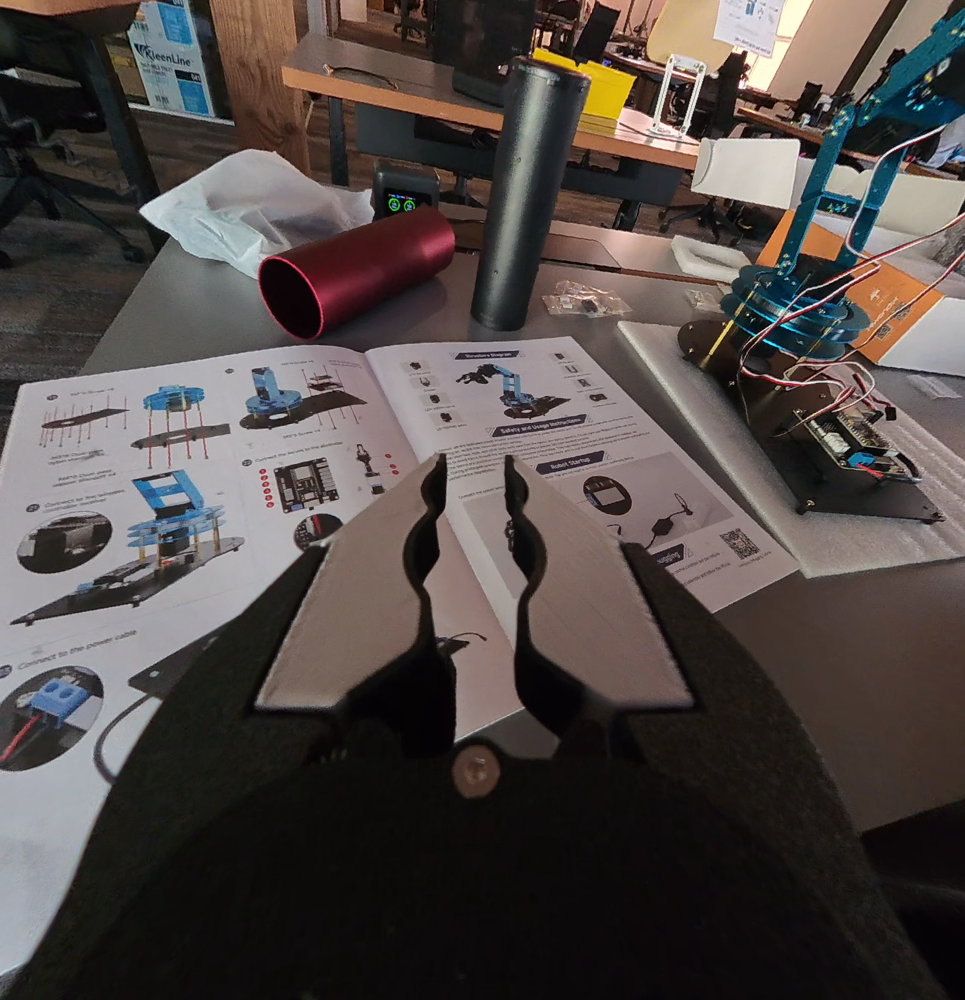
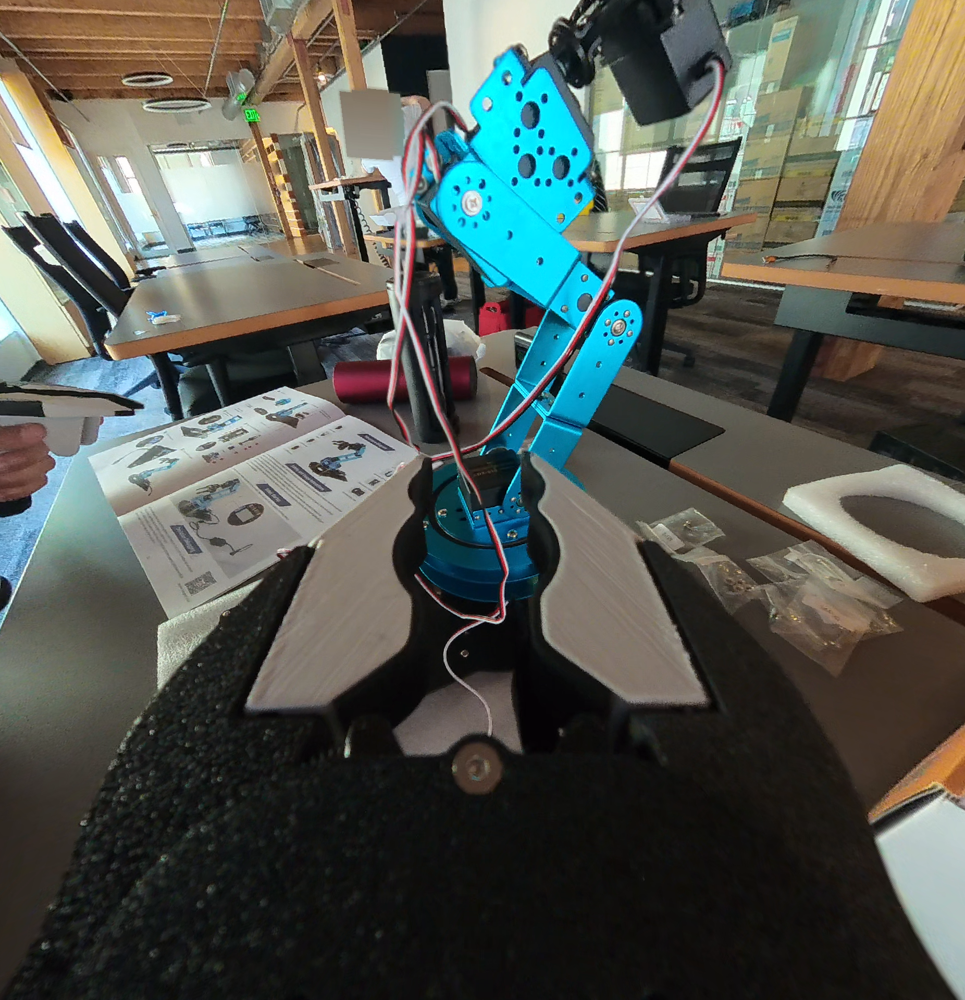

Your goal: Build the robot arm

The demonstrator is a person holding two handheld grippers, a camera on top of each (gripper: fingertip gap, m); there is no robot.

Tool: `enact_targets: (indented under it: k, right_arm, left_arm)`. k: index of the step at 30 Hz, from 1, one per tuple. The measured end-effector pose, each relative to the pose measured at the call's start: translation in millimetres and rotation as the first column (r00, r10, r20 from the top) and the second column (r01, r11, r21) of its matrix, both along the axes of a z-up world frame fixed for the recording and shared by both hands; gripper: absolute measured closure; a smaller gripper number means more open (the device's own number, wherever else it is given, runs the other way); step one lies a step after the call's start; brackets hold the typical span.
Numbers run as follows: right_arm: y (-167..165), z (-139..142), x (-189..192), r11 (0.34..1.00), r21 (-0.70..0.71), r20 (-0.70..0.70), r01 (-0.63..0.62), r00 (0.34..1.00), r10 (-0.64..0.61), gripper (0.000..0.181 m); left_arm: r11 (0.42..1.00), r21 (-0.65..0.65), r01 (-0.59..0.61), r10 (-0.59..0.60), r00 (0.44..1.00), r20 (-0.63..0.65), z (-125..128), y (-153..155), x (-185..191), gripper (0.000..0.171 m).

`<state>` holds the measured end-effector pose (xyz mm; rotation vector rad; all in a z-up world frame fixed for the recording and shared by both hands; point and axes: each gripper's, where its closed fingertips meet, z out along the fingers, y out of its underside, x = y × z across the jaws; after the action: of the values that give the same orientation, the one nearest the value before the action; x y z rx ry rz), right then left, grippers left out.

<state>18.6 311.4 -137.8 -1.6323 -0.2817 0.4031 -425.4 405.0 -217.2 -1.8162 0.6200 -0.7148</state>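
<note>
My left gripper (image 1: 476, 464) is open and empty, and it hovers over an open instruction booklet (image 1: 199, 487) on the grey table (image 1: 188, 303). My right gripper (image 2: 475, 464) is open. Through its gap I see the round blue base (image 2: 472, 563) of a small blue robot arm kit (image 2: 523, 216) and its red, white and black wires (image 2: 491, 546). I cannot see the fingers touching it. The kit (image 1: 783, 308) shows at the right of the left wrist view with no gripper around it. The left gripper (image 2: 52, 403), held by a hand (image 2: 9, 465), shows at the far left of the right wrist view.
A red tube (image 1: 356, 270) lies behind the booklet beside an upright black cylinder (image 1: 523, 189). The kit stands on a white foam sheet (image 1: 794, 519), with its controller board (image 1: 848, 449) in front. Small bags of screws (image 2: 794, 590), a foam frame (image 2: 816, 500) and an orange box (image 1: 902, 308) lie nearby. The gap from one gripper's tips to the other's is roughly 45 cm. The kit (image 1: 783, 308) is closer to my right gripper, around 15 cm from its tips; the left tips are 35 cm off.
</note>
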Motion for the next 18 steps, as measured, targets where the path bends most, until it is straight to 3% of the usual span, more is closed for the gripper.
enact_targets:
  k: [5,11,18]
  right_arm:
    - [1.4,3.6,12.4,0.999,0.022,-0.039,0.047,0.998,-0.046,0.152]
    - [-1.8,27.0,49.0,0.956,0.136,-0.204,0.259,0.952,-0.229,0.152]
    - [-4.1,37.7,48.5,0.912,0.204,-0.325,0.355,0.903,-0.279,0.144]
  left_arm:
    - [1.000,-0.014,-0.022,0.022,1.000,0.003,-2.3,4.1,-6.7,0.151]
    - [0.997,-0.076,-0.010,0.010,1.000,0.009,0.5,6.1,-2.6,0.151]
    - [0.993,-0.113,0.037,-0.036,0.999,0.009,6.9,6.0,40.3,0.151]
